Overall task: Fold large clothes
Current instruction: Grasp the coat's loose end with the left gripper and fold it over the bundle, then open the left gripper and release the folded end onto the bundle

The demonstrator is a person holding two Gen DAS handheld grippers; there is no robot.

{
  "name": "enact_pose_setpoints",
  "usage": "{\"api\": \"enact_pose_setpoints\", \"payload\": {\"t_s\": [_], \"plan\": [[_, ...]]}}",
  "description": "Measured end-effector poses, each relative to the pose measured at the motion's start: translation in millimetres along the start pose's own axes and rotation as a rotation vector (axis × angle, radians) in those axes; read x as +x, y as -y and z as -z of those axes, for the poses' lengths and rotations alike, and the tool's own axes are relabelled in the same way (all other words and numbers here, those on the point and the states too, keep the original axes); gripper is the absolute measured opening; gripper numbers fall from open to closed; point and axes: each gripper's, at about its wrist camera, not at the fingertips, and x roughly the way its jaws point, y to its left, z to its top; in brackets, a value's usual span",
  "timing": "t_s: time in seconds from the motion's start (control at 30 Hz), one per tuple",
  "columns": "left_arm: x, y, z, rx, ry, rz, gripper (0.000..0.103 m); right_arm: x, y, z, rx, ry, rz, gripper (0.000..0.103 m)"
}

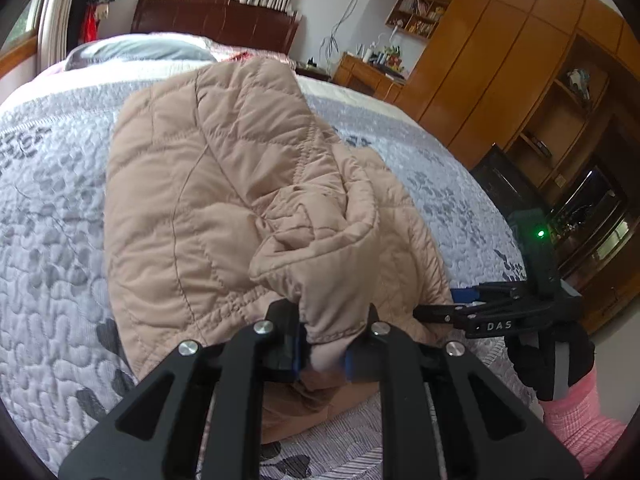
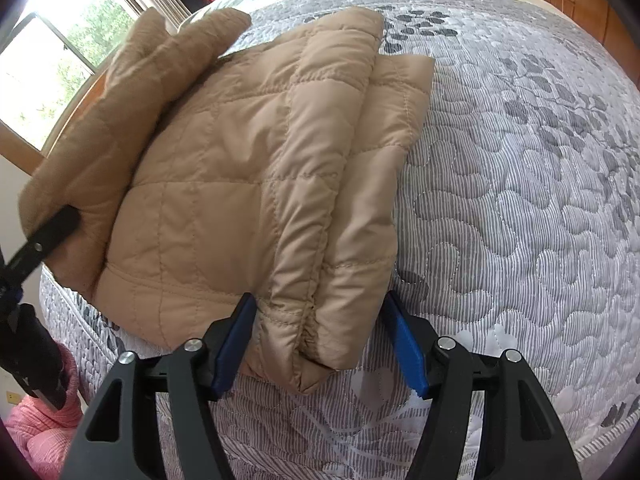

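Observation:
A tan quilted jacket [image 1: 192, 184] lies partly folded on a grey patterned bed quilt [image 1: 48, 200]. My left gripper [image 1: 328, 344] is shut on a bunched cuff-like fold of it, held up off the bed. In the right wrist view that raised flap [image 2: 120, 100] hangs at the left with a left gripper finger [image 2: 56, 224] against it. My right gripper [image 2: 320, 320] straddles the near corner of the folded jacket [image 2: 248, 168]; the thick layers fill the gap between its blue pads [image 2: 236, 344]. The right gripper [image 1: 440, 314] also shows from the side, its fingers at the jacket's right edge.
The quilt [image 2: 520, 200] stretches bare to the right of the jacket. A pillow [image 1: 140, 50] and dark headboard [image 1: 216, 20] are at the far end, wooden cupboards [image 1: 500, 60] on the right, a window [image 2: 48, 60] on the left. A person's pink sleeve [image 1: 580, 412] is at the bed's edge.

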Motion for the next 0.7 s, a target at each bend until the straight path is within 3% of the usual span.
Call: {"api": "enact_pose_setpoints", "payload": {"t_s": [0.47, 0.7], "plan": [[29, -2, 14, -0.002, -0.058, 0.026, 0.014, 2, 0, 0, -0.006, 0.004, 0.004, 0.069], [16, 0, 11, -0.006, -0.051, 0.038, 0.020, 0, -1, -2, -0.001, 0.000, 0.003, 0.069]]}}
